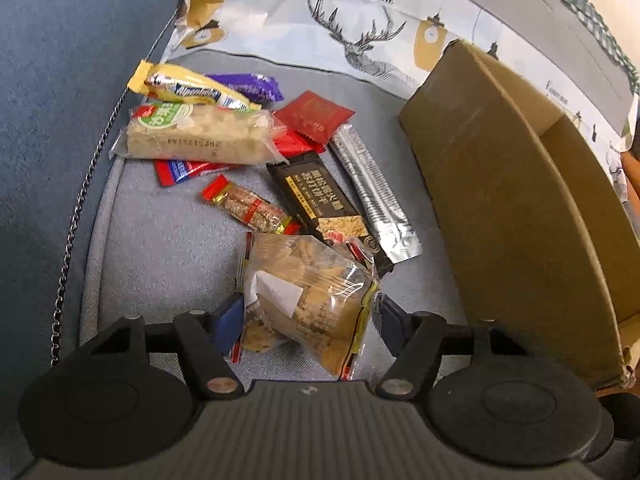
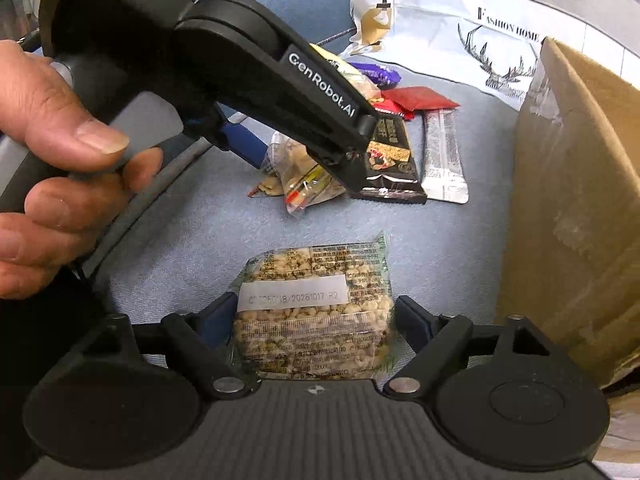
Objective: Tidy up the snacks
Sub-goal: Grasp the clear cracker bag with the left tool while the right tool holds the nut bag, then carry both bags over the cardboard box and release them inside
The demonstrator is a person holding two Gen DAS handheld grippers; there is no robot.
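Note:
Several wrapped snacks lie on a grey-blue cushion [image 1: 168, 248]. My left gripper [image 1: 310, 318] points down at the near end of the pile. Its blue pads [image 1: 234, 320] sit against both sides of a crinkled clear packet of tan biscuits [image 1: 316, 292]. The right wrist view shows that left gripper [image 2: 300, 168] from the side, with a hand [image 2: 60, 160] around its handle. My right gripper [image 2: 316, 316] holds a flat clear packet of puffed grain [image 2: 316, 320] between its pads, which touch the wrapper's edges.
An open cardboard box [image 1: 500, 200] stands to the right of the pile. The pile includes a black bar [image 1: 320, 200], a silver sachet [image 1: 372, 196], red packets [image 1: 316, 116] and a long pale bar [image 1: 192, 136]. A printed deer cloth [image 1: 360, 20] lies behind, and a metal chain [image 1: 80, 208] to the left.

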